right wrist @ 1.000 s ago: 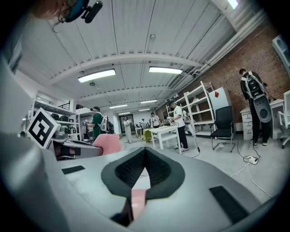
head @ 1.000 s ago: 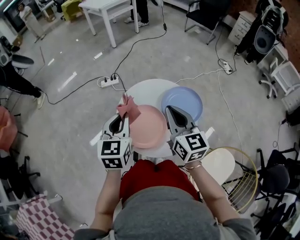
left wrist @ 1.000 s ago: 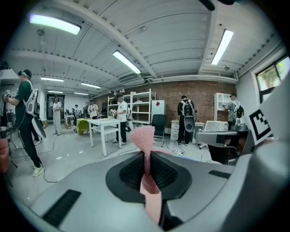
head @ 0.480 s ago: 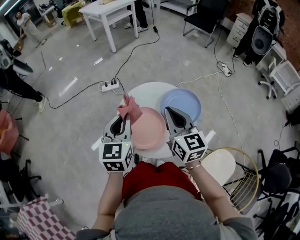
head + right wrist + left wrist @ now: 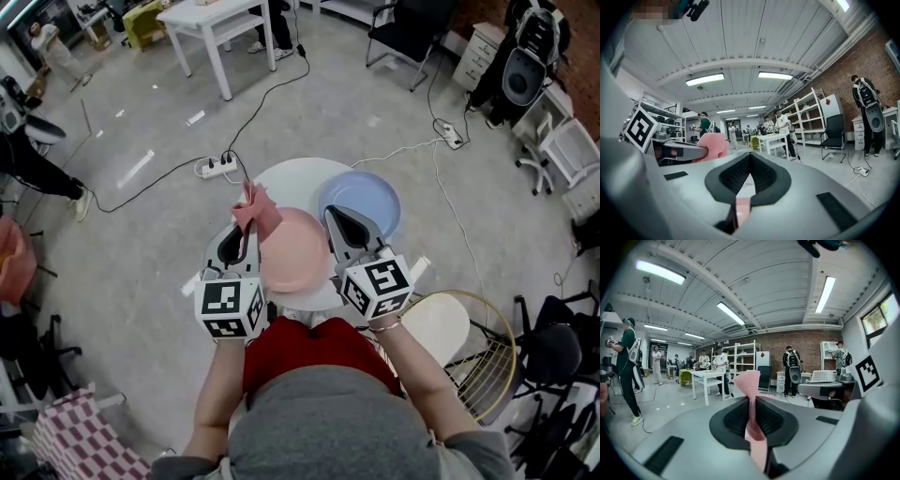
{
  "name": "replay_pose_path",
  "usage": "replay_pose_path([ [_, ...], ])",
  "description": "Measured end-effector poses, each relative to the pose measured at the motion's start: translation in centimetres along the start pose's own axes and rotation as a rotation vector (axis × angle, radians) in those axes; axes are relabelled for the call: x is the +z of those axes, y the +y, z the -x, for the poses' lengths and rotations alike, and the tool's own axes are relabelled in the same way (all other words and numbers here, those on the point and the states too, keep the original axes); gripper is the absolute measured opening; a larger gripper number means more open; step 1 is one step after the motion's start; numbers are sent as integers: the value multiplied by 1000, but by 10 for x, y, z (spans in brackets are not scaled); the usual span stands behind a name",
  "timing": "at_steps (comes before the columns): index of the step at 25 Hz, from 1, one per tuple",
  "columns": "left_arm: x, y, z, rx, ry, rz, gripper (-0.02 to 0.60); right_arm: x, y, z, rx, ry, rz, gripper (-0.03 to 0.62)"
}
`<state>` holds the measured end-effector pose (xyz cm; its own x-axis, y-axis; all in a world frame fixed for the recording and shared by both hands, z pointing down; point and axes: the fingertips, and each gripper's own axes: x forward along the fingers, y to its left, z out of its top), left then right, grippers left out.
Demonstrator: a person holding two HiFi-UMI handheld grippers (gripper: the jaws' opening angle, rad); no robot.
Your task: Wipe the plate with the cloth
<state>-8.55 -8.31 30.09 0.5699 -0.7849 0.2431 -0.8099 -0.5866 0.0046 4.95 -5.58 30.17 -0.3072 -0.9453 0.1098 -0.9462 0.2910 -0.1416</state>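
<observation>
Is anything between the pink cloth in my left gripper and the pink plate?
Nothing visible. The pink knitted cloth, pinched in the left gripper, sits at the rim of the round pink plate; the round blue plate lies off beyond the right gripper.

The pink cloth (image 5: 749, 386) looks coarsely knitted; the pink plate (image 5: 295, 253) smooth, matt, probably plastic.

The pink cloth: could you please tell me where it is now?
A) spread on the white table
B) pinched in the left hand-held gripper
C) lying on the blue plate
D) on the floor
B: the pink cloth sticks up from between the closed jaws of the left hand-held gripper.
</observation>
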Motion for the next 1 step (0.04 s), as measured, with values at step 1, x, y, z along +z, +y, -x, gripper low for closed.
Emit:
replay_pose_path([
  [1,0,0,0,2,-2,2,28,0,0,0,0,-1,1,28],
])
